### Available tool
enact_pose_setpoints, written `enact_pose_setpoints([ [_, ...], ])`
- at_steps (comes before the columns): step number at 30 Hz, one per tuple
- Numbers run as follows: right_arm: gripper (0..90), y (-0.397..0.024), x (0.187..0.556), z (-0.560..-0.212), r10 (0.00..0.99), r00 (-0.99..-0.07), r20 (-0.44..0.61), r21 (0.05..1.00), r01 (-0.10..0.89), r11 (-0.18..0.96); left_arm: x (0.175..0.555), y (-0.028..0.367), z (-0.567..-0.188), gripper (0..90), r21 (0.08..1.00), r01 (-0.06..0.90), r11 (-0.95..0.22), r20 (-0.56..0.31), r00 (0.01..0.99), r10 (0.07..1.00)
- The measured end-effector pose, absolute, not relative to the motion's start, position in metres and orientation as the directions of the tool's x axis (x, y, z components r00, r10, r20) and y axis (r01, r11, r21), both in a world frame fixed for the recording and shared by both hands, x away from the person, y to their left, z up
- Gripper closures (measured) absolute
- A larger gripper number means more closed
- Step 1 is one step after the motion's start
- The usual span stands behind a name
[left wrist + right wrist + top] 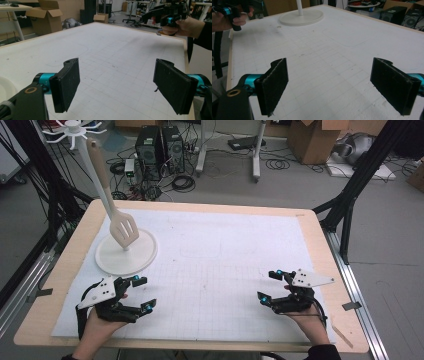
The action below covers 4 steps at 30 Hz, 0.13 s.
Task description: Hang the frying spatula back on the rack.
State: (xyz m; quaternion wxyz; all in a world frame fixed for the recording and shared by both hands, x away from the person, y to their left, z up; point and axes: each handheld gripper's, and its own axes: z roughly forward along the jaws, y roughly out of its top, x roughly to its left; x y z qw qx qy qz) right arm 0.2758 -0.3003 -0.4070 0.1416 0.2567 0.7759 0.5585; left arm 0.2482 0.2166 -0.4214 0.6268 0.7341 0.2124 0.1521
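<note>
Item: slotted spatula [116,215], cream, hanging from a white rack [73,129] whose round base [145,257] is sitting near the desk's left edge, toward the far-left corner. The blade is dangling just above the base, beside the thin stem.

Left gripper [141,294]: resting low near the front-left corner, just in front of the base; jaws standing wide apart, gripping nothing, bare mat showing between them in the left gripper view [116,82].

Right gripper [268,286]: sitting near the front-right corner, well apart from the rack; jaws likewise spread wide and empty [328,85].

Risks, as judged:
- The spatula is hanging freely, so a one-sided touch is likely setting it swinging away from the pads.
- The rack is looking tall and slim on its base; a sideways tug on the handle may be tipping it toward the desk's left edge.
- Pads closing on the slotted blade rather than the handle may be slipping.

Surroundings: white gridded mat [215,270] covering the wooden desk [320,240]; computer towers [160,145], cables and cardboard boxes [312,137] lying on the floor beyond the far edge.

Obstructions: nothing lying between the left gripper and the base; the base rim and stem are crowding the low approach to the blade.
</note>
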Motion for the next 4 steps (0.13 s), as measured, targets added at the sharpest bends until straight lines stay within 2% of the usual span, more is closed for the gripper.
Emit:
enact_pose_setpoints([
  [4, 14.0, -0.3011, 0.2761, -0.4068, 0.556, -0.828, 0.065, 0.941, 0.237, 0.243, 0.2484, 0.2159, -0.4222, 21.8, 0.984, 0.124, -0.127, -0.044, 0.864, 0.502],
])
